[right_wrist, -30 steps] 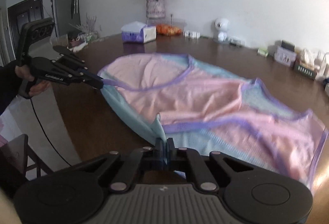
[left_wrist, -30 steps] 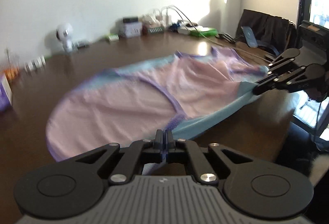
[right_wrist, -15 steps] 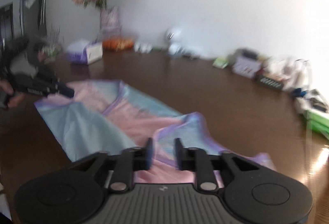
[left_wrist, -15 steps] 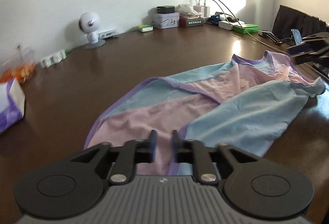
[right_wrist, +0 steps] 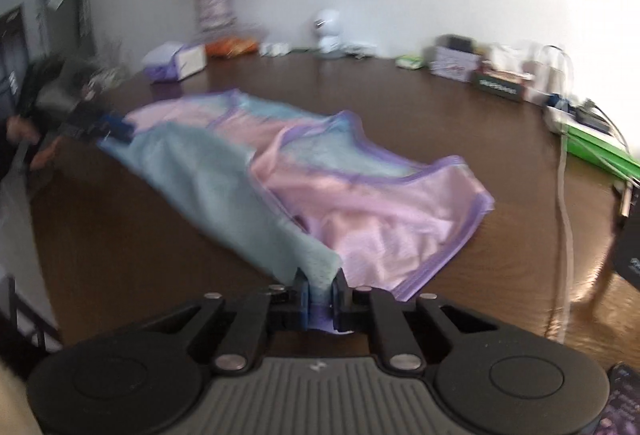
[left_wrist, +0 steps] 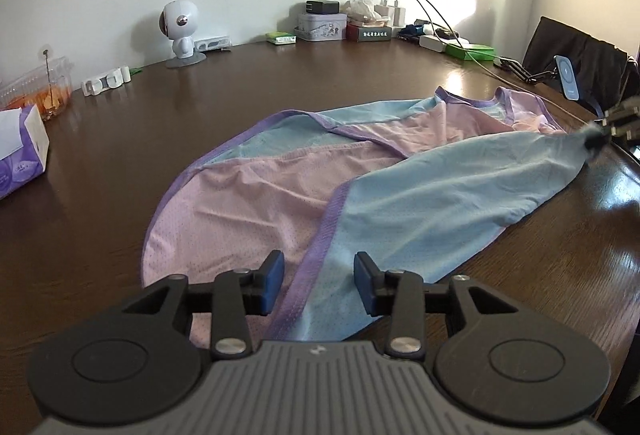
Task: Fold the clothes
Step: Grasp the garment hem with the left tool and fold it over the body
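Mesh pink-and-blue shirt [left_wrist: 360,175] lies folded; right claw [right_wrist: 320,299] pinches its corner.

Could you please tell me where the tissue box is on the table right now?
In the left wrist view the tissue box sits at the far left edge of the table, beside the clear container of orange items, well apart from the garment.

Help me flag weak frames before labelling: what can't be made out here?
- Right wrist view: the left claw is motion-blurred; its opening is unreadable there.
- Left wrist view: the right claw is blurred at the frame's right edge.
- Left wrist view: print on the tin is too small.
- The shirt's underside lies hidden against the table.
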`<action>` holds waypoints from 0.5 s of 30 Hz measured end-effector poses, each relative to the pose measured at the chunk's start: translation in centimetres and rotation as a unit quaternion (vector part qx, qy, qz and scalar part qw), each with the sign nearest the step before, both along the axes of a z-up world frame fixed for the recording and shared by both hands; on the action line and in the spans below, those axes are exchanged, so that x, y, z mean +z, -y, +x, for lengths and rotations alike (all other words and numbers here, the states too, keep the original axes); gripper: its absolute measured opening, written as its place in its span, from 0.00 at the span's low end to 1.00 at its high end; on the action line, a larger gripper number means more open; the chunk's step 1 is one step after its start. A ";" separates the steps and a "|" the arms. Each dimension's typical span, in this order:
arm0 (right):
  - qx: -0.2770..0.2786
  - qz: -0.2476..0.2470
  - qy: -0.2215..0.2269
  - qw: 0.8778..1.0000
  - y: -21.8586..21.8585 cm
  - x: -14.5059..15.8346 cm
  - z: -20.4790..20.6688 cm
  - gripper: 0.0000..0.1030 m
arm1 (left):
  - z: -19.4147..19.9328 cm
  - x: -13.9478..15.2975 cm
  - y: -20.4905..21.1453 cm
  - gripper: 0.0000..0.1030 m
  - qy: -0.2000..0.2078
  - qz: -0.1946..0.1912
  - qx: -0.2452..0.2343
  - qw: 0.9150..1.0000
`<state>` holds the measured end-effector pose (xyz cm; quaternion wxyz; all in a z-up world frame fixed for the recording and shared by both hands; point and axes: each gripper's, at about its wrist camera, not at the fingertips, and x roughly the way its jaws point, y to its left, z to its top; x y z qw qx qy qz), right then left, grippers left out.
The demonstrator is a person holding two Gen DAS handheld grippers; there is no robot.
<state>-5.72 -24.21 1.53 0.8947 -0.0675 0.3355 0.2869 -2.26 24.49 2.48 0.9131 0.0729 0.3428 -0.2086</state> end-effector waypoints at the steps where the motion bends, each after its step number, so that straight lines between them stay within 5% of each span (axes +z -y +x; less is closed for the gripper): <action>1: -0.008 0.007 -0.002 1.000 0.4 0.4 0.5 0.08 | -0.1 -0.1 -0.1 0.39 0.001 -0.001 0.000 1.000; 4: -0.040 0.014 -0.011 0.999 1.3 1.4 2.7 0.10 | -0.2 0.0 0.0 0.40 0.001 0.006 0.000 1.000; 10: -0.096 -0.107 0.042 0.989 -2.7 0.6 3.1 0.34 | -0.8 0.7 0.2 0.41 -0.003 0.012 0.007 1.000; 13: -0.079 -0.065 0.054 0.993 -3.9 1.6 2.2 0.34 | 0.0 2.4 1.3 0.45 0.018 0.022 -0.016 0.999; 15: -0.050 -0.030 0.045 0.997 -5.1 2.2 2.6 0.34 | 2.5 3.9 2.7 0.60 0.032 0.046 -0.032 0.998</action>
